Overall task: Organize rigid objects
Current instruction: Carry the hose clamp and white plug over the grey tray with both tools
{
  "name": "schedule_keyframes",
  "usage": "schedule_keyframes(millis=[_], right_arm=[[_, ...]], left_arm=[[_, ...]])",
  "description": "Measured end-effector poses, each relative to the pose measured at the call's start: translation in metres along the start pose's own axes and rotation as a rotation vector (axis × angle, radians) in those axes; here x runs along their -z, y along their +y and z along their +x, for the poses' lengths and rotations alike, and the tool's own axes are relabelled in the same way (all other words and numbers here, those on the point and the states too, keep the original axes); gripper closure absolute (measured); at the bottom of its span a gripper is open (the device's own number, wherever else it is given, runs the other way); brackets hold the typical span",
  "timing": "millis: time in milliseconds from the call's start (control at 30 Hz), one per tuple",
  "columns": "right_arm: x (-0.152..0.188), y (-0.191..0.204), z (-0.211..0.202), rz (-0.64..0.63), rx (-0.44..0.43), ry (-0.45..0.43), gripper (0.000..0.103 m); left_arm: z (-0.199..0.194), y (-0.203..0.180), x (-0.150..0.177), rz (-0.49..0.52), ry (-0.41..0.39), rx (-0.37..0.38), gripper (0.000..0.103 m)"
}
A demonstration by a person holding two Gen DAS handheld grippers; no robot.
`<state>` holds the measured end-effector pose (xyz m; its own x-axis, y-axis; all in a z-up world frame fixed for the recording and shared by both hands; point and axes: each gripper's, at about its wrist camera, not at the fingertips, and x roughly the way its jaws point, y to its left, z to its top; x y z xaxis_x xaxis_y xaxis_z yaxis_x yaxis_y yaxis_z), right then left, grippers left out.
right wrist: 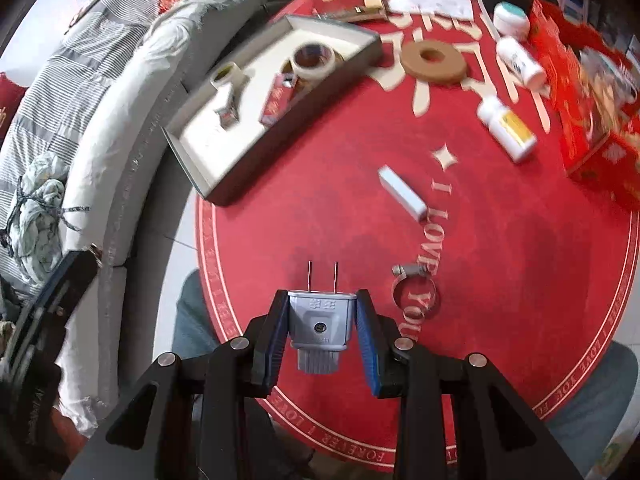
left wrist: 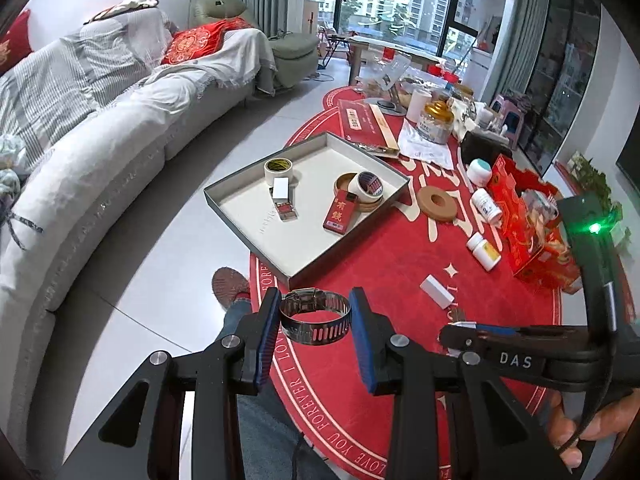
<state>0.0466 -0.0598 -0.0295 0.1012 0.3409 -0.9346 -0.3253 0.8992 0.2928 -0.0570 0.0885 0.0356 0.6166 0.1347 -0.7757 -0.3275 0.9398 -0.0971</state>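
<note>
My left gripper (left wrist: 315,300) is shut on a slotted metal hose clamp (left wrist: 314,318), held above the near edge of the round red table mat (left wrist: 400,264). Just beyond it lies a shallow grey tray (left wrist: 244,232) holding two tape rolls (left wrist: 278,170), a red box (left wrist: 340,212) and a small open matchbox. My right gripper (right wrist: 322,298) is shut on a grey two-pin plug (right wrist: 322,320), pins pointing away, over the mat's (right wrist: 500,240) near side. A second hose clamp (right wrist: 414,292) lies on the mat just right of it. The tray (right wrist: 208,148) sits at upper left.
On the mat lie a white block (right wrist: 402,192), a cork ring (right wrist: 434,60), two white pill bottles (right wrist: 506,128), a white jar (right wrist: 510,18) and a red carton (right wrist: 592,128). A grey sofa (left wrist: 100,152) runs along the left. The person's foot (left wrist: 230,284) and knees are under the near edge.
</note>
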Motion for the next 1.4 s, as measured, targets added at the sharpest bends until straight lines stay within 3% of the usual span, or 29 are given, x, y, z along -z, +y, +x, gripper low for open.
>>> schedule_keyframes(millis=[367,500,800,1100,1400], right_arm=[[-0.008,0.011,-0.008,0.013,0.043,-0.003,0.069],[-0.019,0.014,-0.018,0.011,0.066,-0.041,0.069],[-0.064,0.027,-0.064,0.002,0.016,-0.196,0.069],[-0.125,0.033,-0.13,-0.011,-0.047,-0.377,0.069],[-0.182,0.047,-0.161,-0.061,-0.027,-0.475,0.069]], left_arm=[[0.002,0.013,-0.004,-0.036,-0.017,0.061,0.065],[0.001,0.012,-0.016,-0.03,-0.023,0.08,0.065],[-0.011,0.003,-0.086,0.0,-0.075,0.107,0.065],[-0.032,0.001,-0.171,-0.037,-0.164,0.071,0.065],[-0.001,-0.002,-0.228,-0.023,-0.181,0.01,0.066]])
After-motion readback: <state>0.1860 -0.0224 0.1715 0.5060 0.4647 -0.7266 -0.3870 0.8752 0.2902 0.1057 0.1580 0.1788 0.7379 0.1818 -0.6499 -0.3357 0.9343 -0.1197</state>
